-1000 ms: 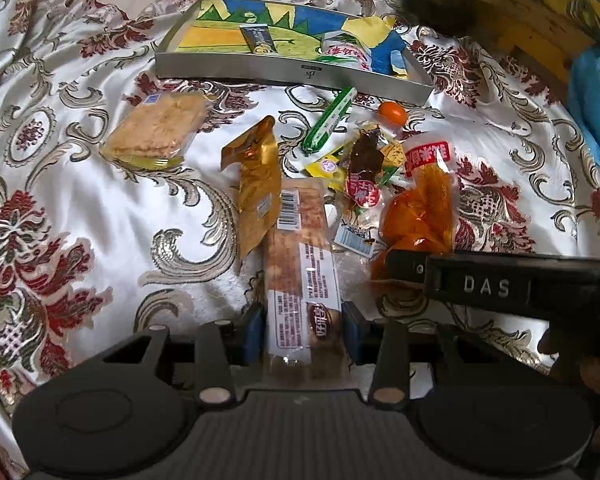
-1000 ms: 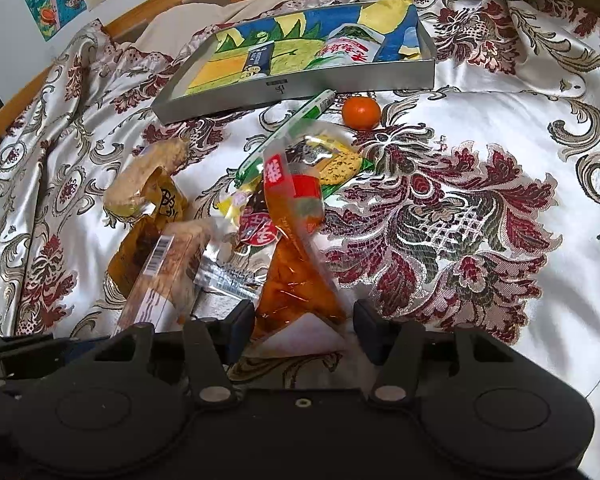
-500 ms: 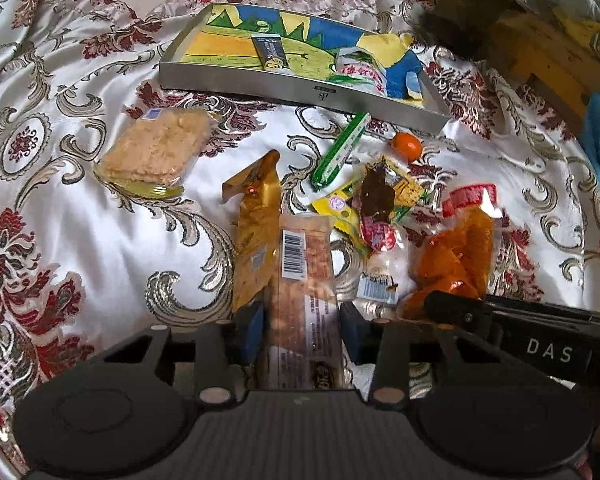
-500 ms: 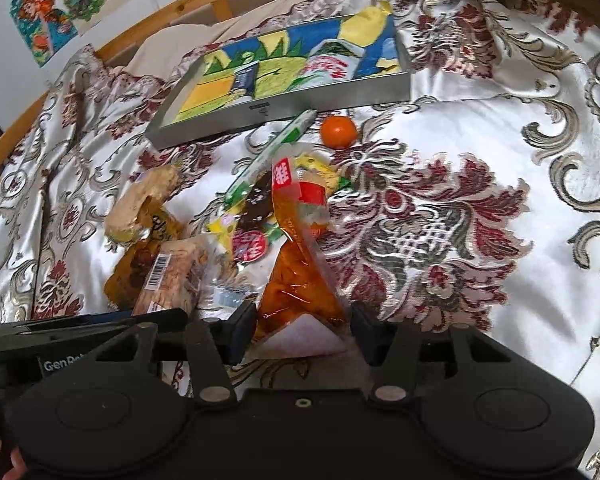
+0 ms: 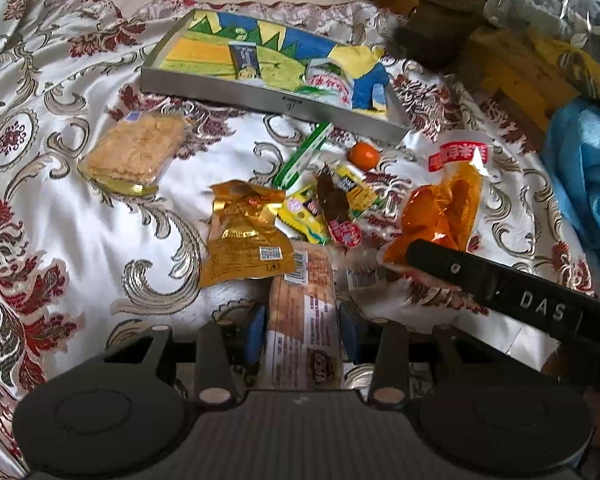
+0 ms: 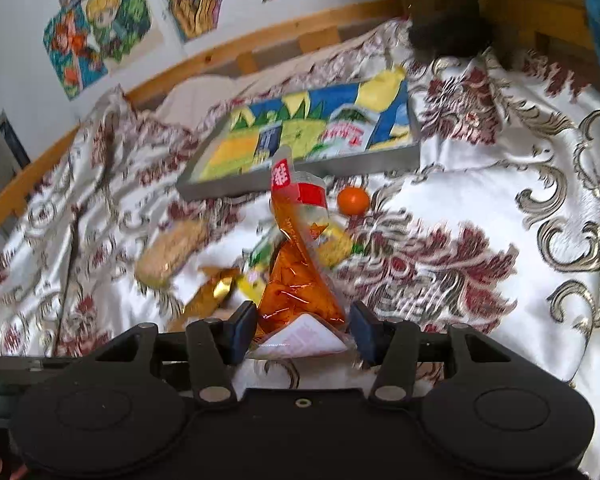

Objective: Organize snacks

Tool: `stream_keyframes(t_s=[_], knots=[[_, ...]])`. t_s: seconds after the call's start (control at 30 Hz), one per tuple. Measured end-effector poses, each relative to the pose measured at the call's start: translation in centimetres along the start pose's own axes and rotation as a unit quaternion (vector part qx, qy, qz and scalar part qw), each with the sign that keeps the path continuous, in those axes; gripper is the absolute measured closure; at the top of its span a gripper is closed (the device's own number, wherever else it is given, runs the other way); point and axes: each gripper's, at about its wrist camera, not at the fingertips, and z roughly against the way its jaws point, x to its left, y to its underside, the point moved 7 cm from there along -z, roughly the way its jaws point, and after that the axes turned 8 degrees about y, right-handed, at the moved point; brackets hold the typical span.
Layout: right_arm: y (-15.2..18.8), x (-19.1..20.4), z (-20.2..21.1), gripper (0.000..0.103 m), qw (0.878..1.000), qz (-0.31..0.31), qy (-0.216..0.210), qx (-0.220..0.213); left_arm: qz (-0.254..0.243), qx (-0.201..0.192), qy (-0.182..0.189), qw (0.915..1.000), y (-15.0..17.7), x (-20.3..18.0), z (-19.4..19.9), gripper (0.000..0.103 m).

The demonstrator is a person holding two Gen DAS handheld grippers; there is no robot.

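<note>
My left gripper [image 5: 302,330] is shut on a long brown snack bar [image 5: 304,312] and holds it just above the bedspread. My right gripper [image 6: 302,330] is shut on an orange snack pouch [image 6: 296,280] with a red top, lifted off the cloth; the pouch also shows in the left wrist view [image 5: 440,208], with the right gripper's finger [image 5: 500,284] under it. A grey tray [image 5: 260,96] with a colourful bottom lies beyond and holds a small dark packet [image 5: 244,58] and a white-red packet [image 5: 328,80]. The tray also shows in the right wrist view [image 6: 312,172].
Loose on the patterned bedspread [image 5: 80,220]: a cracker pack [image 5: 134,152], a gold packet [image 5: 244,236], a green stick [image 5: 304,154], a small pile of sweets [image 5: 332,200], an orange ball [image 5: 364,155]. A wooden bed rail [image 6: 236,52] runs behind, blue fabric [image 5: 584,168] at right.
Both grippers have risen and pulled back with their snacks. The orange pouch has lifted off the cloth and swung toward the tray. The snack bar has come up clear of the gold packet.
</note>
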Motion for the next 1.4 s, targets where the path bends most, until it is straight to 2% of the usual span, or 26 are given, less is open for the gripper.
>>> stream_keyframes(t_s=[0.27,0.53,0.73,0.97,1.07,1.23,1.4], knots=[[-1.7,-1.8,0.9,0.050,0.998,-0.041,0.007,-0.052,-0.004,-0.020,0.027,0.9994,-1.4,-0.8,1.3,0.061],[-2.6,-1.8,1.9,0.050,0.995,-0.048,-0.004,-0.091,-0.005,-0.042,0.057,0.9975,-2.4,-1.9,2.8,0.061],[-3.8,-1.8,2.1,0.050,0.991,-0.052,-0.002,-0.124,-0.012,-0.072,0.062,0.9954,-5.0,-2.1,2.9,0.061],[-7.4,-2.0,-1.0,0.050,0.986,-0.060,0.004,-0.152,-0.020,-0.127,0.061,0.9898,-10.4,-1.8,2.0,0.061],[-9.2,-2.3,-2.5,0.050,0.984,-0.066,-0.003,-0.165,-0.018,-0.150,0.050,0.9873,-12.9,-1.3,1.0,0.061],[-11.9,-2.9,-5.8,0.050,0.983,-0.076,-0.003,-0.170,-0.014,-0.173,0.018,0.9846,-16.8,-0.1,-2.3,0.061],[-14.1,-3.0,-9.9,0.050,0.982,-0.083,-0.008,-0.170,-0.008,-0.182,0.009,0.9831,-19.8,1.0,-6.4,0.061]])
